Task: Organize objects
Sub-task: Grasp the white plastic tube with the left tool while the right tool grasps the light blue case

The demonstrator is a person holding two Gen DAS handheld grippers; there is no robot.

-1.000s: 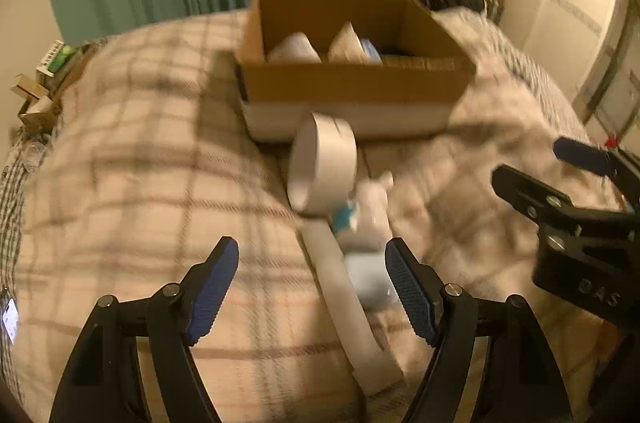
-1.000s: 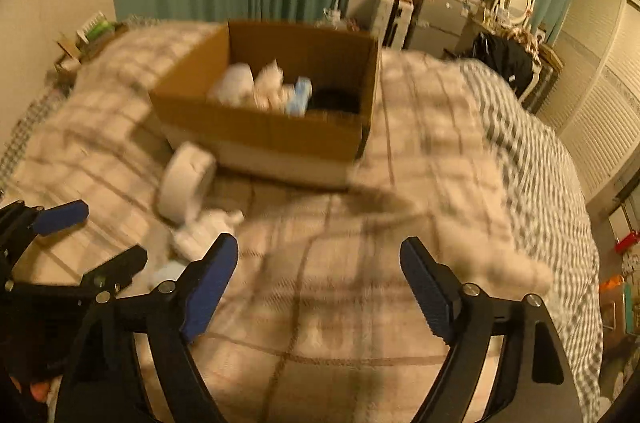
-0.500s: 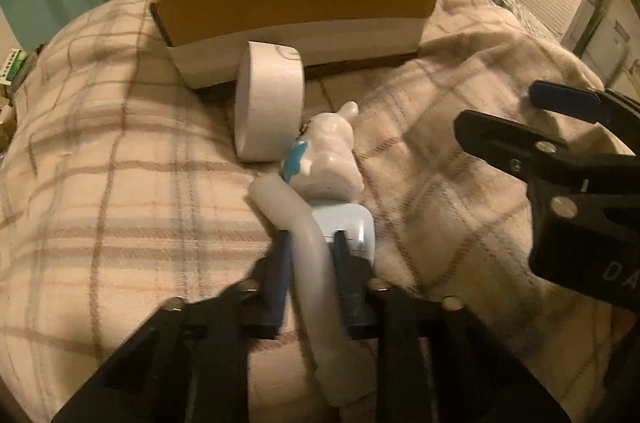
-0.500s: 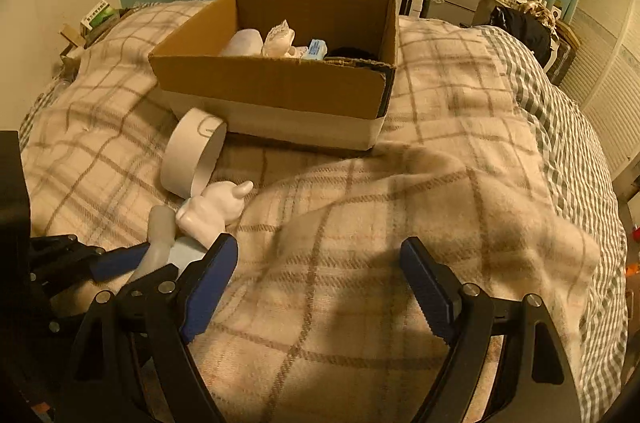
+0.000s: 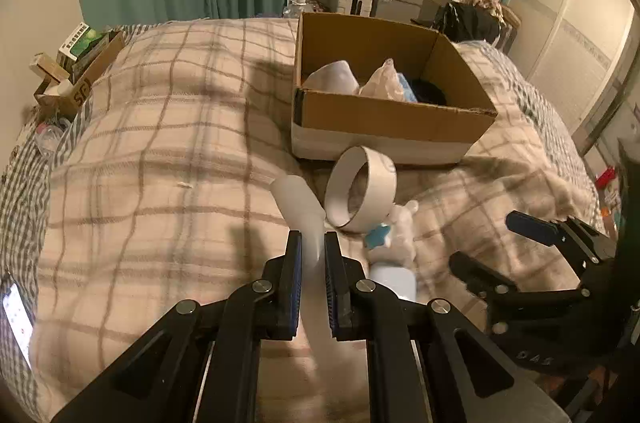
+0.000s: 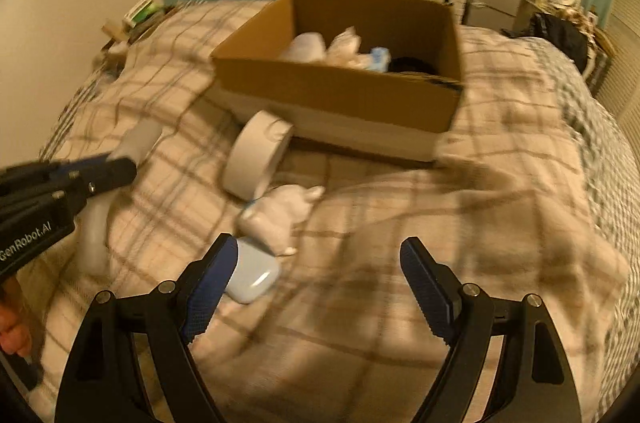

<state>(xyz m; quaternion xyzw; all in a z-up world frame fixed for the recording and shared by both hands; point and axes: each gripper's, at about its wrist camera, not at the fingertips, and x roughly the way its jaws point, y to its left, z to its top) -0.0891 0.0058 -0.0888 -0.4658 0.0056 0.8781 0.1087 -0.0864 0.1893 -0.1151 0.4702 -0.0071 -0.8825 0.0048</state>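
Note:
My left gripper (image 5: 313, 257) is shut on a long white tube (image 5: 298, 201) and holds it lifted above the plaid blanket; it also shows in the right wrist view (image 6: 138, 139). A white tape roll (image 5: 360, 193) leans by the cardboard box (image 5: 394, 121), which holds several white and blue items. A white figurine (image 6: 280, 211) and a pale blue case (image 6: 252, 273) lie on the blanket. My right gripper (image 6: 316, 287) is open and empty, its left finger next to the blue case.
The bed's plaid blanket (image 5: 160, 159) spreads to the left. A small box of clutter (image 5: 76, 67) sits at the bed's far left edge. Green curtains, a TV and a dresser stand behind the bed.
My left gripper closed on the white tube and lifted it off the blanket. My right gripper moved down and left toward the blue case and figurine.

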